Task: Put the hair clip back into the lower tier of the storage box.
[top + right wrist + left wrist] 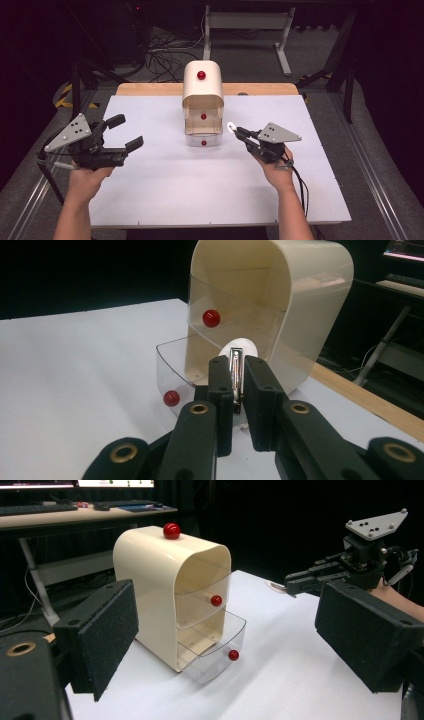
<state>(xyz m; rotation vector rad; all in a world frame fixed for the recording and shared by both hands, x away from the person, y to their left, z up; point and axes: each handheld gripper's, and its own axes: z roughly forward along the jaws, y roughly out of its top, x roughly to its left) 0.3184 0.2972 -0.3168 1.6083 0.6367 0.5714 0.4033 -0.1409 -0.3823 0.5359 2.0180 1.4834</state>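
Observation:
A cream mini cabinet point(202, 90) with a red ball on top stands at the table's far middle. Its upper clear drawer is pushed in, while the lower clear drawer point(204, 139) point(220, 650) point(172, 365) is pulled out; both have red knobs. My right gripper point(240, 132) point(237, 375) is shut on a small metal nail clipper with a white end point(235, 357) point(231, 127), held just right of the pulled-out drawer and pointing at it. At the left, my left gripper point(126, 132) point(227, 630) stands open with nothing between its pads, aimed at the cabinet from a distance.
The white tabletop point(200, 190) has a wooden strip point(150, 89) along its far edge. Behind it on the floor lie cables and a white table frame point(245, 30). A desk with a keyboard point(35, 510) stands in the dark background.

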